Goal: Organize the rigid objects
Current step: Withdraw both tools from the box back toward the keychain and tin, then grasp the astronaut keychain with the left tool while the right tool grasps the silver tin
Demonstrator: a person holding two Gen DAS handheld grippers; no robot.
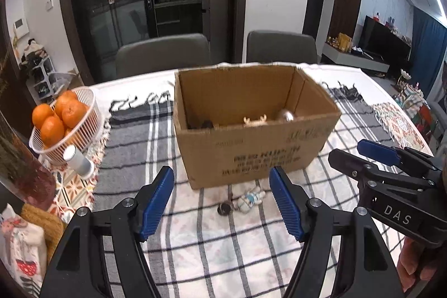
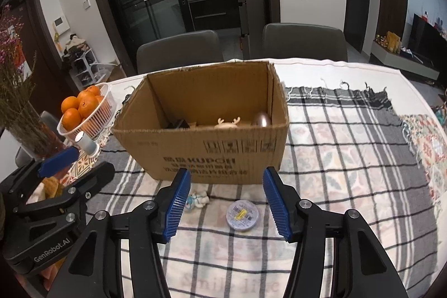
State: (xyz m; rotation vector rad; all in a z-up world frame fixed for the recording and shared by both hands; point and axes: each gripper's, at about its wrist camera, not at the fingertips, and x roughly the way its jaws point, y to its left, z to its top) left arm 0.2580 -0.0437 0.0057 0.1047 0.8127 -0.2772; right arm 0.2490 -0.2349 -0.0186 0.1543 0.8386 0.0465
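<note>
Now, through my left wrist camera, the left gripper point(image 1: 222, 204) tilts down at the table, jaws parted and empty, over a small figurine point(image 1: 251, 199) and dark disc point(image 1: 224, 208); the cardboard box point(image 1: 251, 155) sits at twelve o'clock. Through my right, the right gripper point(image 2: 226, 205) angles down likewise, open, holding nothing; a round tin point(image 2: 242, 214) lies between its fingers.

Even indoor light, ceiling strip glow upper right, slight motion blur, fisheye-curved dark corners
</note>
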